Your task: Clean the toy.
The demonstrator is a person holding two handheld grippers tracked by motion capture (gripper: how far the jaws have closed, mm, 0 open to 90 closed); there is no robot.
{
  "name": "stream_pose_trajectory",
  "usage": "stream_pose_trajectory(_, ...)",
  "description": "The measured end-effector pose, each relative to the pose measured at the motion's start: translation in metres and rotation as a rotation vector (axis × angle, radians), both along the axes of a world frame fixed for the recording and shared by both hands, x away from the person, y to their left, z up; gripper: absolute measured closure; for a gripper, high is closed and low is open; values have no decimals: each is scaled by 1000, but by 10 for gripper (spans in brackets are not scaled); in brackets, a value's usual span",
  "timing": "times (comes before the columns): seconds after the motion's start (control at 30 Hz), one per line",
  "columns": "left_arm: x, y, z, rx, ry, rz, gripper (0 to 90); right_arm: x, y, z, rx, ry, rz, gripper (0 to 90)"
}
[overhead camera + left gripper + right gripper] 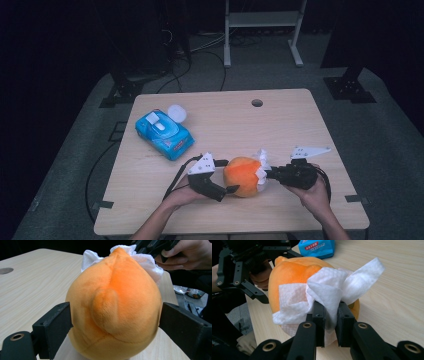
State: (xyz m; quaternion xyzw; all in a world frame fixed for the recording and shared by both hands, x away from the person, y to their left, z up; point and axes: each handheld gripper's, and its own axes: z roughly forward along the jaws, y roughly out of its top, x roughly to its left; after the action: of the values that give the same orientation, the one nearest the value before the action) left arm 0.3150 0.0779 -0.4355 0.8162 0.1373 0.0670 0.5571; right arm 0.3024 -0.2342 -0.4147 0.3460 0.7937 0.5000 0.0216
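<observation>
An orange plush toy [242, 176] lies on the wooden table [280, 125] near the front edge. My left gripper [229, 176] comes at it from the left. In the left gripper view its jaws stand wide on either side of the toy [112, 307], just touching the fur without denting it. My right gripper [267, 174] comes from the right and is shut on a crumpled white wipe [261, 172]. In the right gripper view the wipe [329, 287] is pinched between the jaws and spread against the toy's side [287, 275].
A blue pack of wet wipes [164, 132] lies at the table's back left, with a small white round object [176, 113] just behind it. A cable hole [257, 103] sits near the far edge. Beyond the table are dark stands and a white frame.
</observation>
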Motion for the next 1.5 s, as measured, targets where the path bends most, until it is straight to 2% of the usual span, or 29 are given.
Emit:
stream_pose_trajectory(0.2,0,-9,-3,12,-21,-16,87,1,1,0,4,2,1,788)
stream_pose_trajectory(0.23,0,-9,-2,14,-26,-15,113,1,2,0,2,2,0,788)
stream_pose_trajectory(0.33,-4,-6,1,31,-43,16,302,1,2,1,2,-5,-6,789)
stream_pose_trajectory(0.43,-9,-4,10,44,-46,28,365,-1,0,7,0,-38,-22,792)
stream_pose_trajectory(0.5,-15,-4,16,59,-55,19,371,-7,-2,19,-1,-91,-40,795)
stream_pose_trajectory(0.57,-19,-5,18,72,-58,20,371,-13,2,30,2,-141,-31,795)
stream_pose_trajectory(0.63,-20,-6,16,70,-53,28,369,-19,14,38,-6,-178,2,795)
stream_pose_trajectory(0.73,-18,-5,11,56,-34,42,361,-21,38,37,-66,-203,60,794)
stream_pose_trajectory(0.8,-18,-2,9,58,-27,48,355,-18,45,33,-93,-201,69,794)
stream_pose_trajectory(0.83,-17,0,8,43,-17,52,355,-17,45,32,-85,-196,71,794)
stream_pose_trajectory(1.0,-14,-1,3,16,1,58,339,-9,25,25,-69,-166,10,793)
stream_pose_trajectory(1.17,-14,-1,2,5,4,60,329,-12,16,23,-121,-182,-32,792)
stream_pose_trajectory(1.23,-15,0,1,7,10,46,328,-12,14,24,-119,-185,-39,793)
stream_pose_trajectory(1.43,-19,-4,0,25,-6,20,325,-19,28,31,-112,-210,10,793)
stream_pose_trajectory(1.5,-19,-4,0,26,-7,21,325,-20,34,31,-125,-227,25,793)
